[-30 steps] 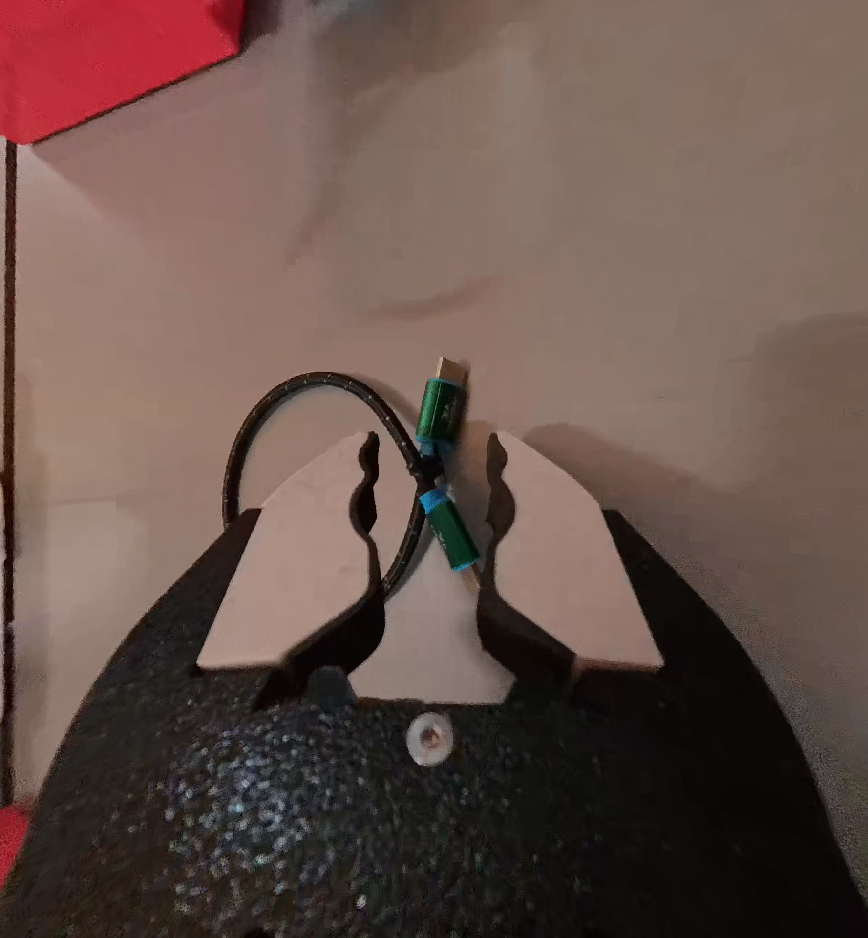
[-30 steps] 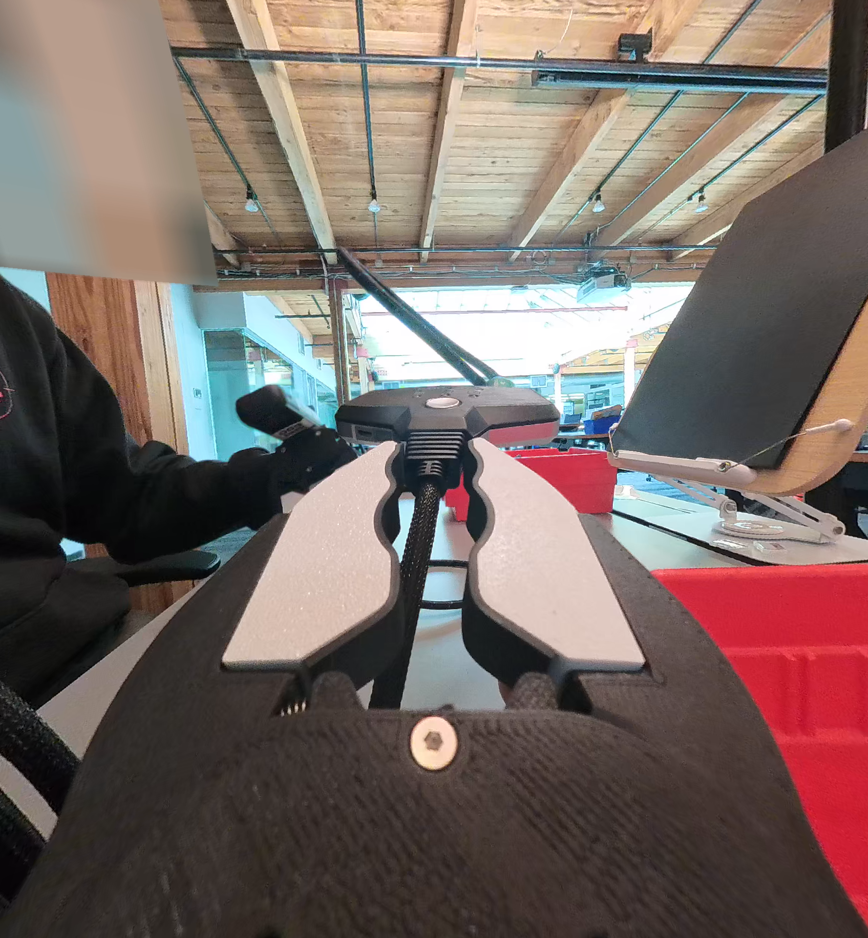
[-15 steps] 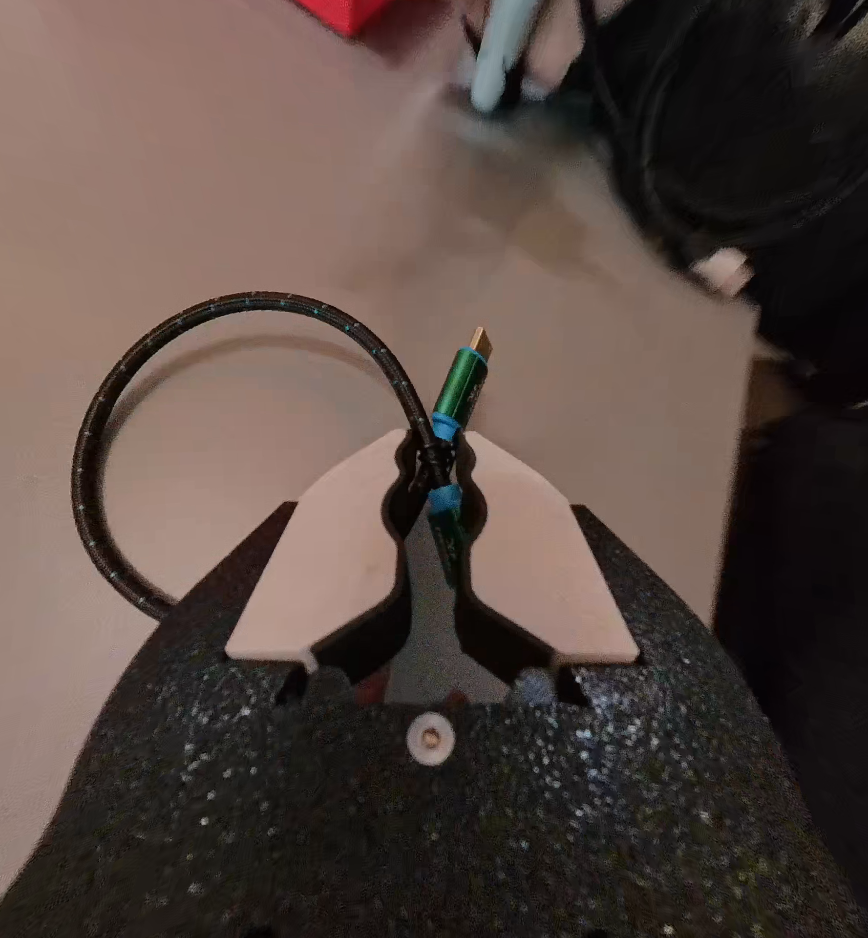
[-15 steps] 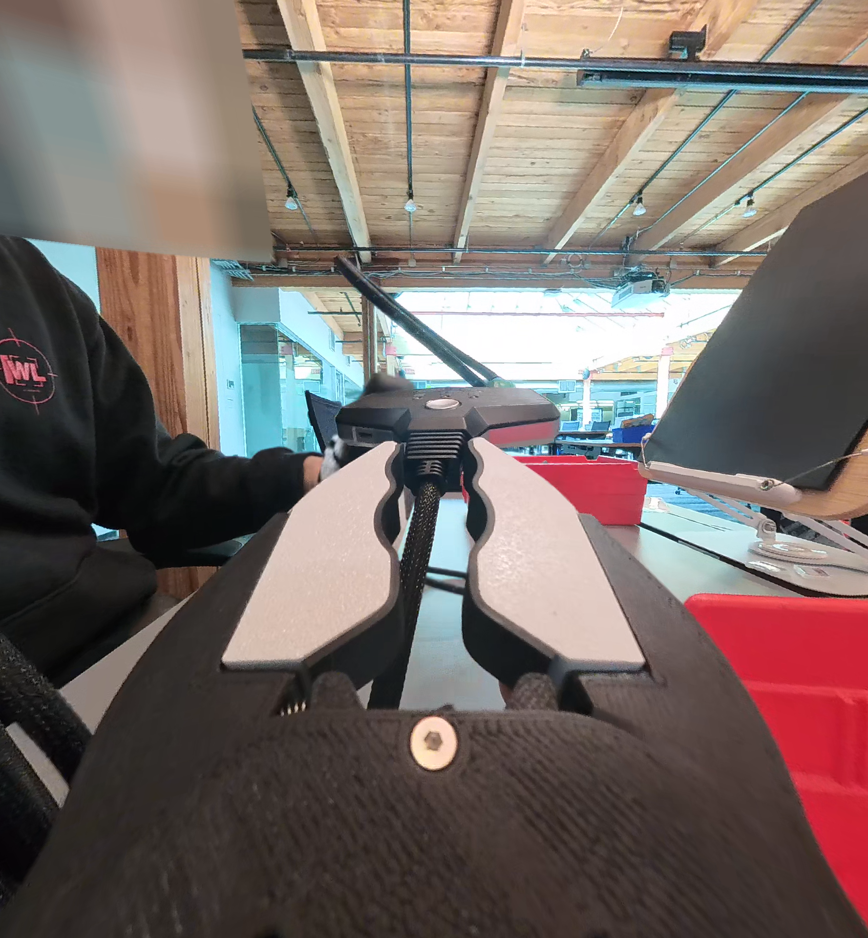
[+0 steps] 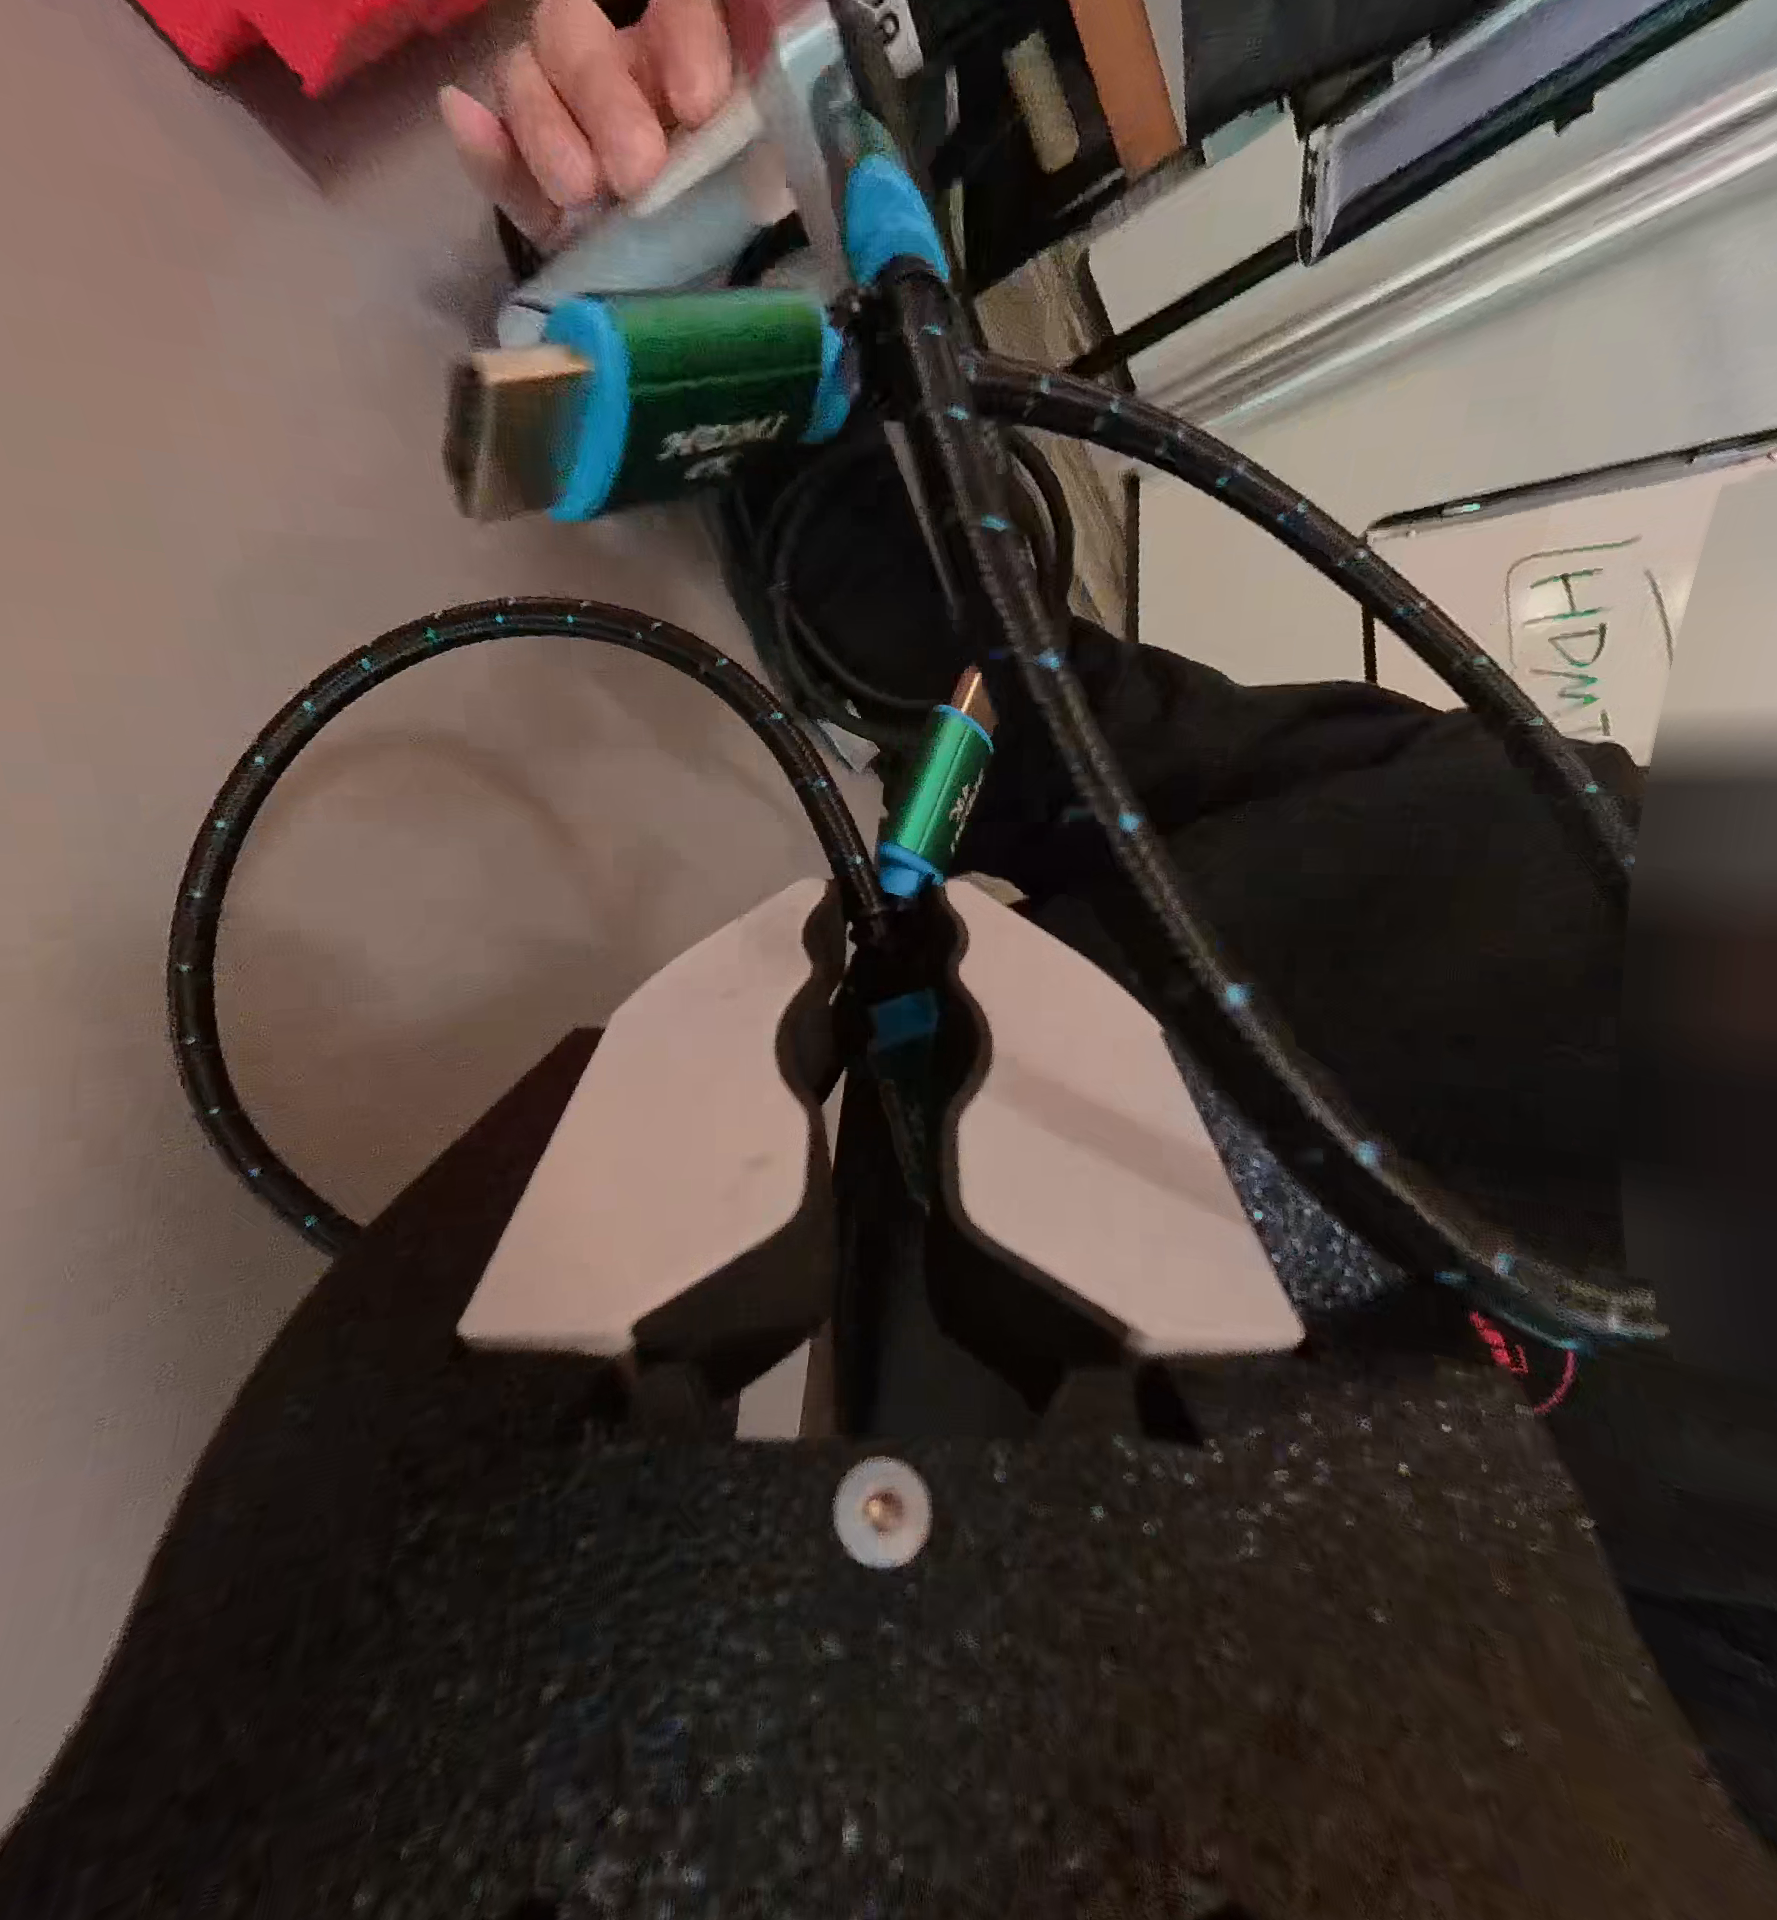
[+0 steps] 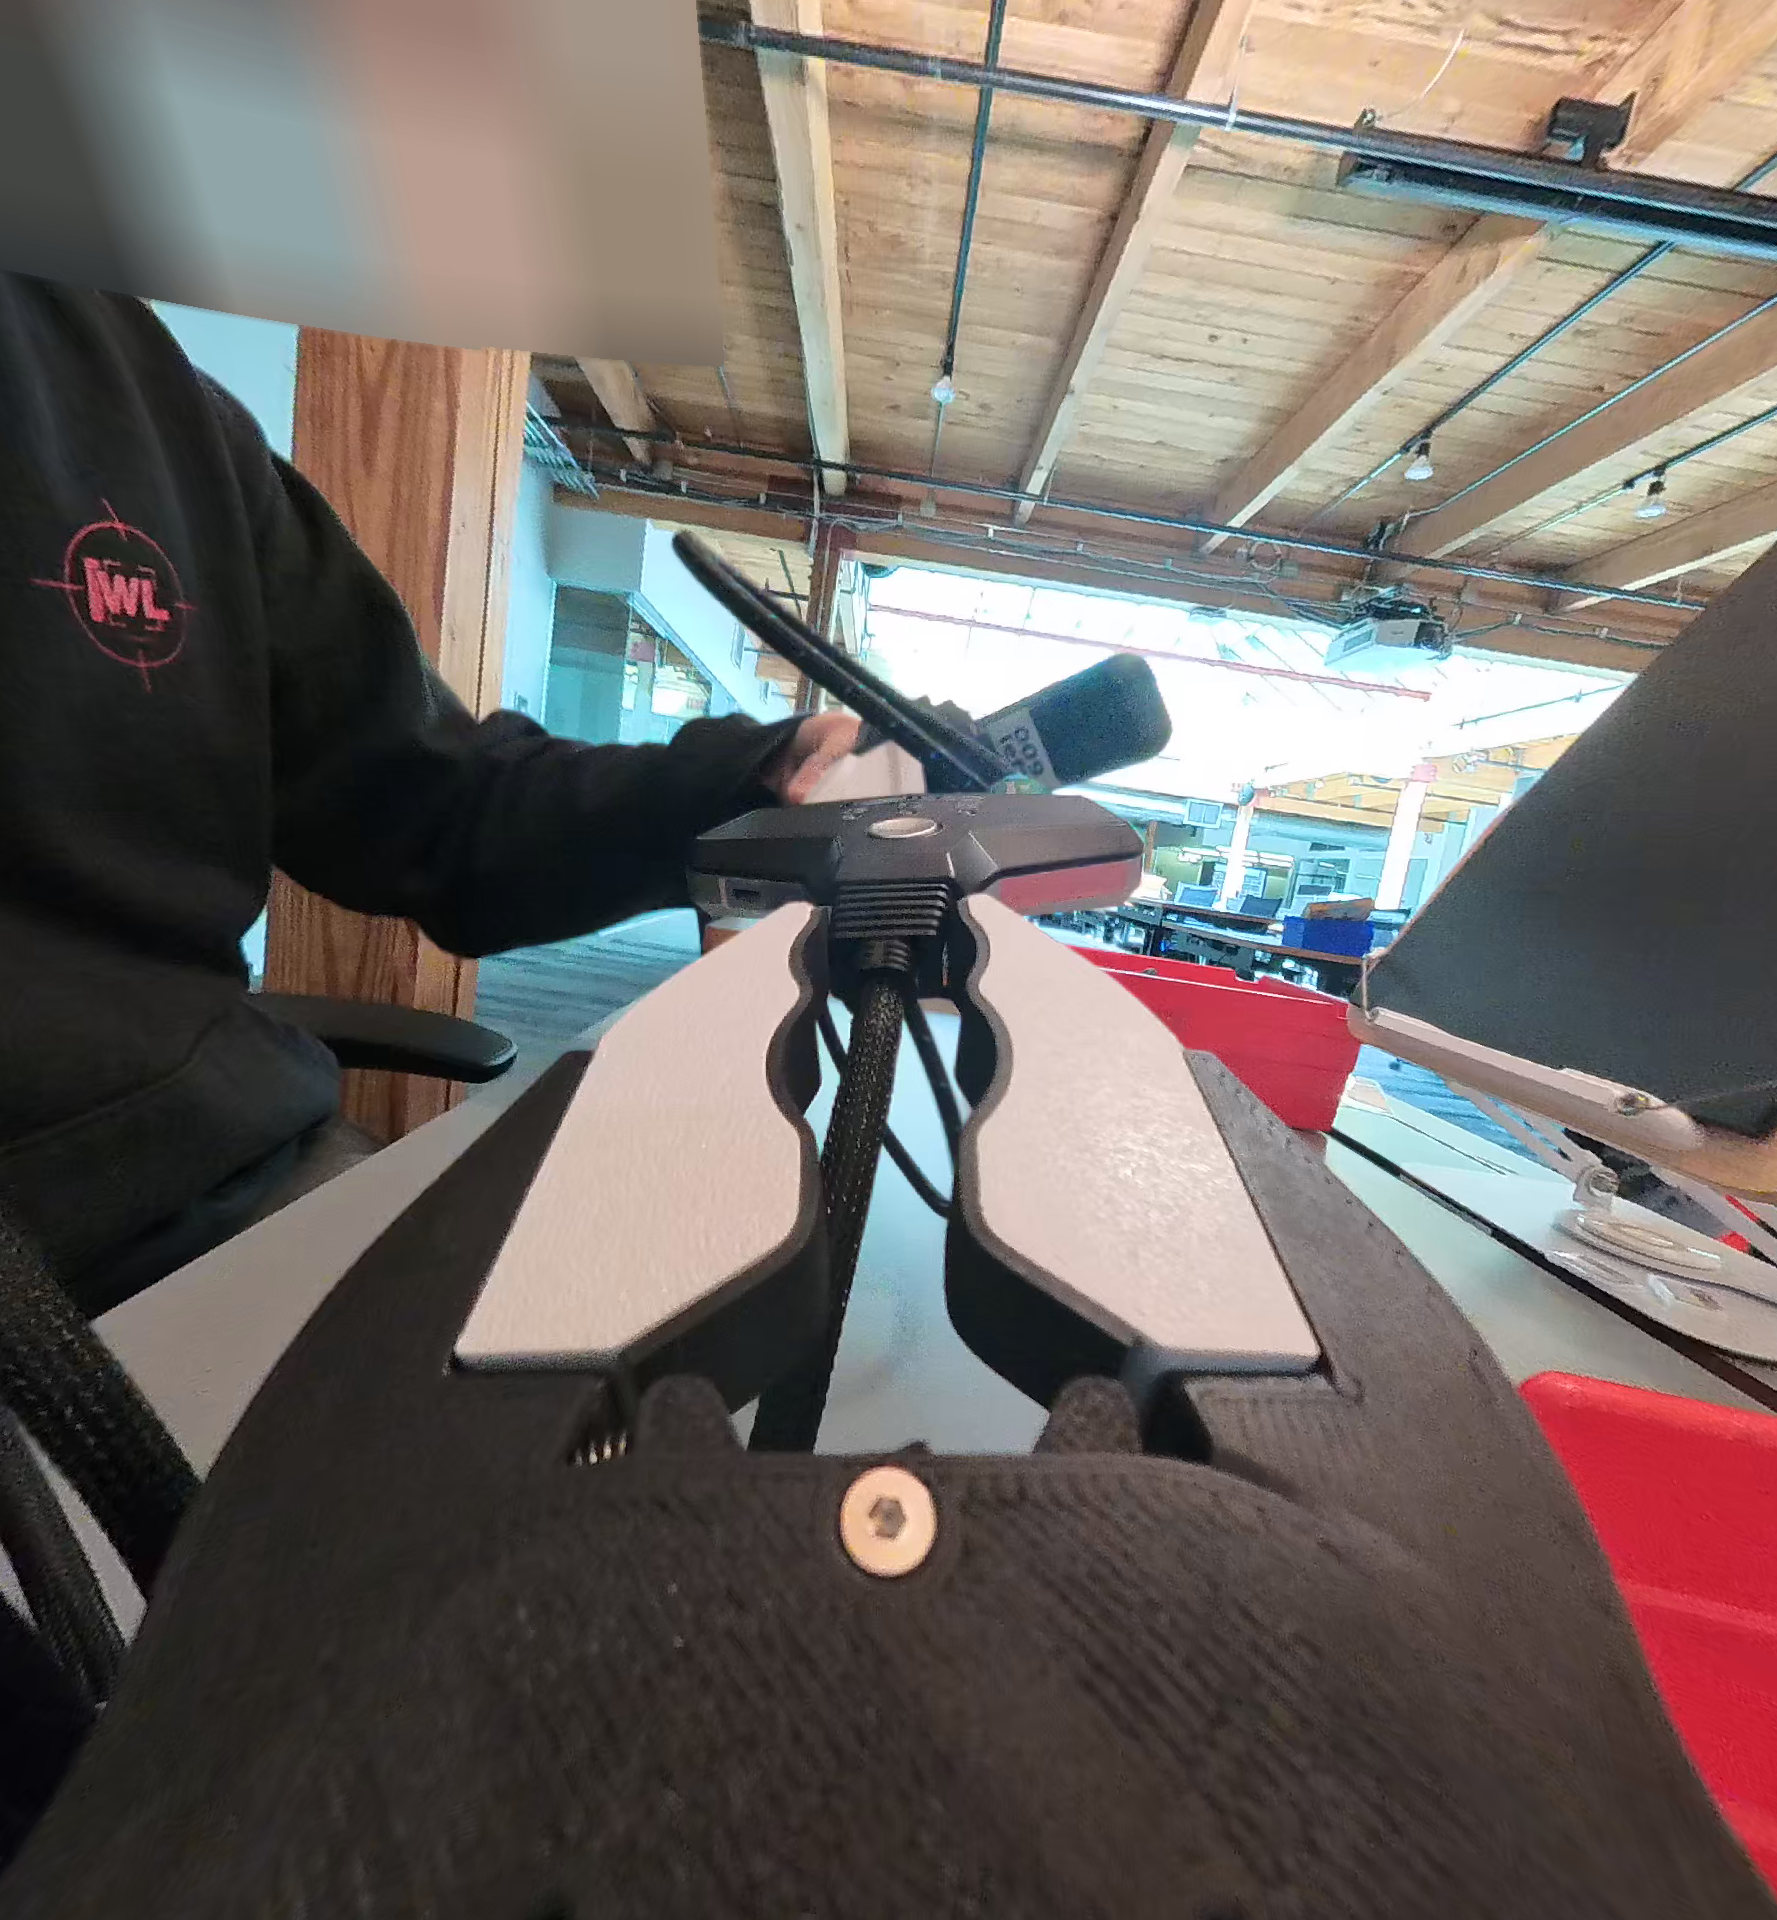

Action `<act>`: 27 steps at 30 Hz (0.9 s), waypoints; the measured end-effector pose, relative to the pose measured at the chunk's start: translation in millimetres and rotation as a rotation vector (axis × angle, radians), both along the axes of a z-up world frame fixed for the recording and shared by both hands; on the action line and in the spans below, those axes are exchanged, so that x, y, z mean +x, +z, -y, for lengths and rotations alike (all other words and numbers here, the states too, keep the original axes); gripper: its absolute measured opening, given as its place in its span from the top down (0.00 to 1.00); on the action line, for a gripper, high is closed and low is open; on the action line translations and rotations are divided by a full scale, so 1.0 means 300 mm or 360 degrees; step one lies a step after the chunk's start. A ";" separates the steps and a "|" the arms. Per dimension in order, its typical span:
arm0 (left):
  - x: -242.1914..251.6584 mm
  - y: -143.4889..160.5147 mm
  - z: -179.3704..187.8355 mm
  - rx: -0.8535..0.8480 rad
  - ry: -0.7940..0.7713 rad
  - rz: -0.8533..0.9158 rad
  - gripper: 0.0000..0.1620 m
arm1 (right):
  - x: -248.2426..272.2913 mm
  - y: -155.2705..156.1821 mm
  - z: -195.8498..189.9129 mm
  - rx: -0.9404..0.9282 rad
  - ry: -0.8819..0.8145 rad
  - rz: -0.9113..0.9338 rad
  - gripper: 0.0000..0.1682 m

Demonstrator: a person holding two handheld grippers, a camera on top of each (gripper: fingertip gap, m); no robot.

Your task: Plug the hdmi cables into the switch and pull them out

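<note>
- Our left tool (image 5: pixel 889 925) pinches a braided HDMI cable (image 5: pixel 240 810) below its green plug (image 5: pixel 941 795).
- Our right tool (image 6: pixel 889 935) clamps the switch (image 6: pixel 915 847) by its ribbed cable collar (image 6: pixel 886 912).

In the left wrist view the second plug (image 5: pixel 899 1049) is mostly hidden between the fingers. The loop (image 5: pixel 240 790) goes behind the gripper body. The hand (image 5: pixel 593 104) is cut by the top edge.

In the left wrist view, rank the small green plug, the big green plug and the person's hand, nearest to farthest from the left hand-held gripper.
1. Small green plug, just beyond the left hand-held gripper.
2. Big green plug, up left.
3. Hand, top edge.
</note>
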State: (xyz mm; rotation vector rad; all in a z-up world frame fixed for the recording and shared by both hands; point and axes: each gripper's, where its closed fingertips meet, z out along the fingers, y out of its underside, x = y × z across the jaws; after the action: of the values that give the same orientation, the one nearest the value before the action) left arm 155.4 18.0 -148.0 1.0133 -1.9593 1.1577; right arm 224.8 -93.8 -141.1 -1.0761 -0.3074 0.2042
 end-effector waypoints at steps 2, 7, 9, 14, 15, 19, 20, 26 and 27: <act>-0.016 0.006 0.008 0.0043 -0.0098 -0.0030 0.91 | -0.002 -0.001 -0.003 -0.0005 -0.0023 0.0026 0.87; -0.001 -0.005 0.013 0.0188 -0.0141 -0.0082 0.91 | 0.003 -0.004 -0.004 -0.0046 -0.0089 0.0079 0.87; 0.015 0.000 0.009 0.0204 -0.0127 -0.0098 0.91 | 0.009 -0.005 -0.010 -0.0061 -0.0138 0.0103 0.87; 0.062 0.042 0.024 0.0067 -0.0066 -0.0146 0.92 | 0.016 -0.046 -0.065 -0.0206 -0.0217 0.0139 0.87; 0.066 0.041 0.028 0.0077 -0.0069 -0.0130 0.92 | 0.012 -0.051 -0.076 -0.0226 -0.0212 0.0143 0.87; 0.081 0.026 0.031 0.0153 -0.0072 -0.0138 0.92 | 0.009 -0.037 -0.068 -0.0189 -0.0208 0.0151 0.87; 0.086 0.025 0.025 0.0170 -0.0062 -0.0146 0.92 | 0.012 -0.037 -0.062 -0.0194 -0.0215 0.0160 0.87; 0.119 0.032 -0.016 0.0313 -0.0009 -0.0190 0.91 | 0.017 -0.063 -0.075 -0.0282 -0.0249 0.0203 0.87; 0.119 0.025 -0.017 0.0362 -0.0007 -0.0186 0.91 | 0.014 -0.065 -0.081 -0.0286 -0.0245 0.0203 0.87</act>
State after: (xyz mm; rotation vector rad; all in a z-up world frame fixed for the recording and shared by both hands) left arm 191.0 23.0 -140.5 1.1644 -2.0296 0.8661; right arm 229.1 -69.4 -160.4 -1.2880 -0.3234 0.0252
